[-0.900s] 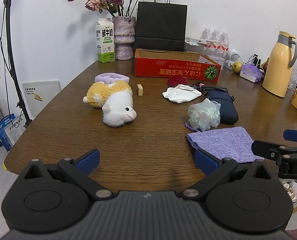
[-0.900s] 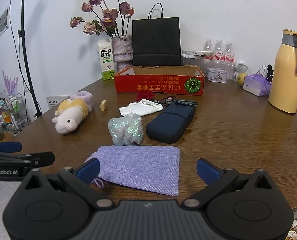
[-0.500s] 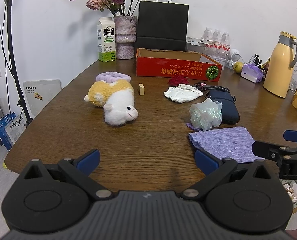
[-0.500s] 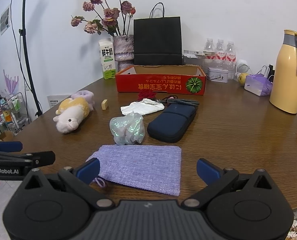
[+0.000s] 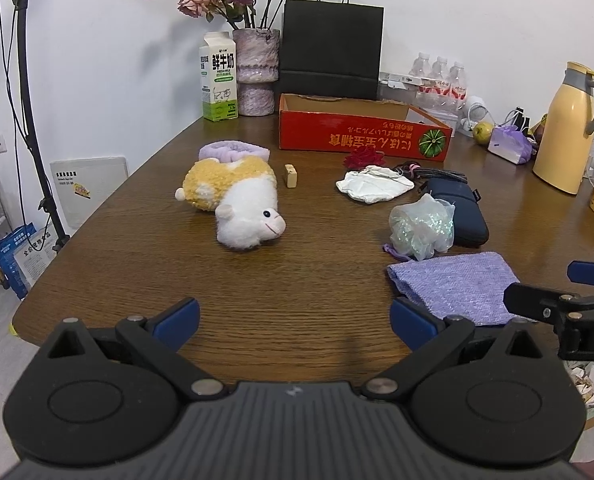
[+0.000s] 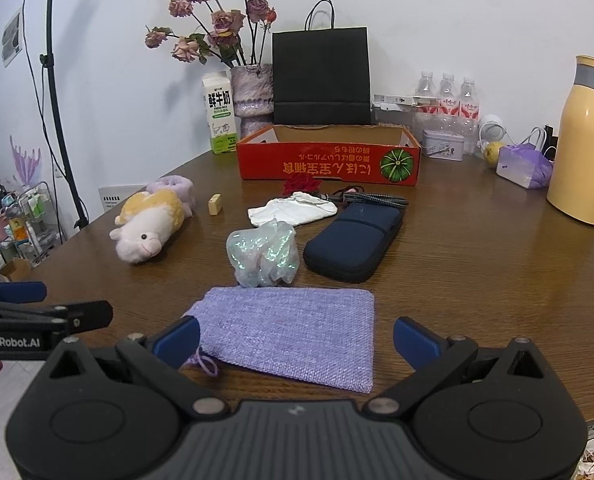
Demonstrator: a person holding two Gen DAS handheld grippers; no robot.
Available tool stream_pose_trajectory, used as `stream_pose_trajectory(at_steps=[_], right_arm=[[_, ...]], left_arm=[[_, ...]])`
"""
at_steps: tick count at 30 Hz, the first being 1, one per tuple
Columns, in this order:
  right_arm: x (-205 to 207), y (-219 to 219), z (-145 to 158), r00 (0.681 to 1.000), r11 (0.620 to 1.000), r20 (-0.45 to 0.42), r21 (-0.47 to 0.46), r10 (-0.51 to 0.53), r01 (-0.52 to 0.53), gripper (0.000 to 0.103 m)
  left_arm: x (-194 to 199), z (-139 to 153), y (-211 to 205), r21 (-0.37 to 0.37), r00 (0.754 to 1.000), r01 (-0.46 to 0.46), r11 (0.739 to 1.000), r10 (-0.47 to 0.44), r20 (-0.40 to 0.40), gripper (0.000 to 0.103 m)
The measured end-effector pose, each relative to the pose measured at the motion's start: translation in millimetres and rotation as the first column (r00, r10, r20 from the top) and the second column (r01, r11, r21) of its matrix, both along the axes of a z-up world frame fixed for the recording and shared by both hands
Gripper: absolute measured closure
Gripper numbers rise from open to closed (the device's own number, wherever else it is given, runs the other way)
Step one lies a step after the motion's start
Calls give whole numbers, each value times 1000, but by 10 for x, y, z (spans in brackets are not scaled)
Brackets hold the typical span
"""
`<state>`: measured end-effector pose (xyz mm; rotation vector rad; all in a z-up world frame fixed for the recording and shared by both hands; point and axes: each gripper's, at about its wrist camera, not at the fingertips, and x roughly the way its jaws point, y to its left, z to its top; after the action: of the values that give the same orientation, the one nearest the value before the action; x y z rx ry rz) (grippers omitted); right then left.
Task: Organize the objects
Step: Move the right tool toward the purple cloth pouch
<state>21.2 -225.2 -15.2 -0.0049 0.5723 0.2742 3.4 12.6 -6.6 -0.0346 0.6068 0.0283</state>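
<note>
Your left gripper hangs over the near edge of the wood-grain table, jaws spread wide, nothing between the blue pads but bare tabletop. Your right gripper is just as wide and just as empty-handed; it hovers above the near end of the lavender woven pouch, a flat rectangle of coarse knit with a drawstring loop curling out by the left pad.

Just beyond the pouch sits a crumpled iridescent plastic bag, shiny and wrinkled. Close on its right lies the navy zip case, a soft rounded oblong set at an angle. Behind those two, a rumpled white cloth bag, a fuzzy dark-red flower and a braided dark cord.

Off to the left, the plush sheep lies on its side, curly yellow fleece and a smooth white face, with a fluffy lilac band touching its back. A small pale block stands upright just beside it.

At the back, the shallow red cardboard tray is open-topped, with a squash printed on its front wall. Behind it stand a matte black paper bag, a milk carton and a textured vase of dried roses. Far right, a glossy yellow thermos jug.
</note>
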Motion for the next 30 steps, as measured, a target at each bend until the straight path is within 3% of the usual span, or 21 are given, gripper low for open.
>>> stream_pose_trajectory(at_steps=[30], right_arm=[[326, 228, -106, 997, 999, -74, -31, 31, -33, 0]], left_arm=[[187, -107, 168, -17, 1000, -10, 1000, 10, -13, 0]])
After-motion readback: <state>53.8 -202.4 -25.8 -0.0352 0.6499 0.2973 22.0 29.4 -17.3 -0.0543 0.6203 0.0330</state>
